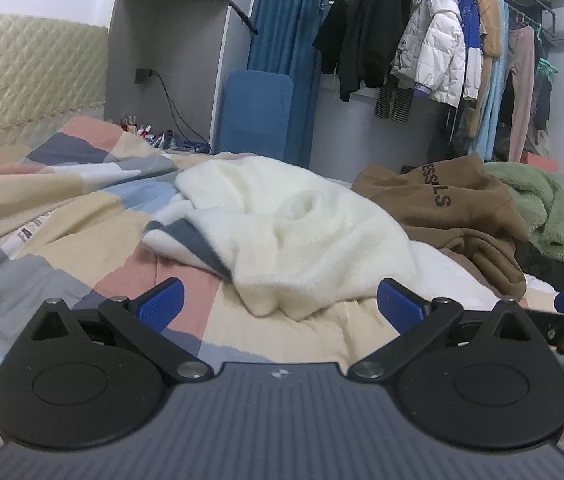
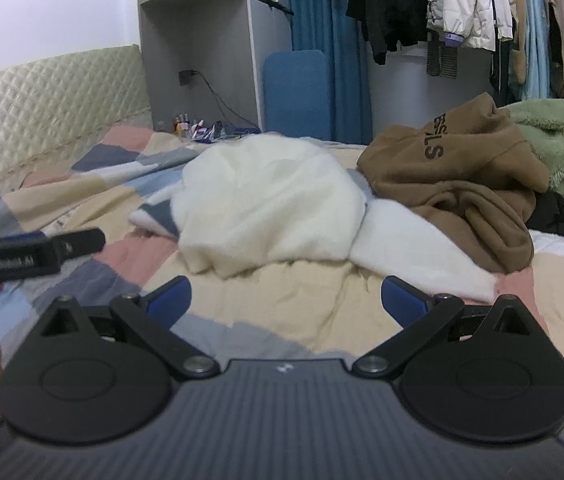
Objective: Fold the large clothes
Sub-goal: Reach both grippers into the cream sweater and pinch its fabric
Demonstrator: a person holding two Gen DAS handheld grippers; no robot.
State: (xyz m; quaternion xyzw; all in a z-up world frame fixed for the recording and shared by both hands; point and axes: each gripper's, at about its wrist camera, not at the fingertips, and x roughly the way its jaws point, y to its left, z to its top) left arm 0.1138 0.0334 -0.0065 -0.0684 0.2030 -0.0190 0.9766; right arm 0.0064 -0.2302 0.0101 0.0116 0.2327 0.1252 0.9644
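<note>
Now both tongs, left [image 1: 280, 304] and right [image 2: 286, 298], wide open, holding nothing; could grab bed quilt [image 2: 282, 292] with fluffy white sweater [image 2: 270, 204].

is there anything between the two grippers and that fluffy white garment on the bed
Nothing visible. Only bare patchwork quilt lies between each open hand-held gripper, left and right, and the fluffy white garment.

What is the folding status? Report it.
Done: nothing; the white fleece garment, brown hoodie and green fleece lie crumpled on the bed. In hand: nothing; left gripper and right gripper are open, empty. Left: all folding.
</note>
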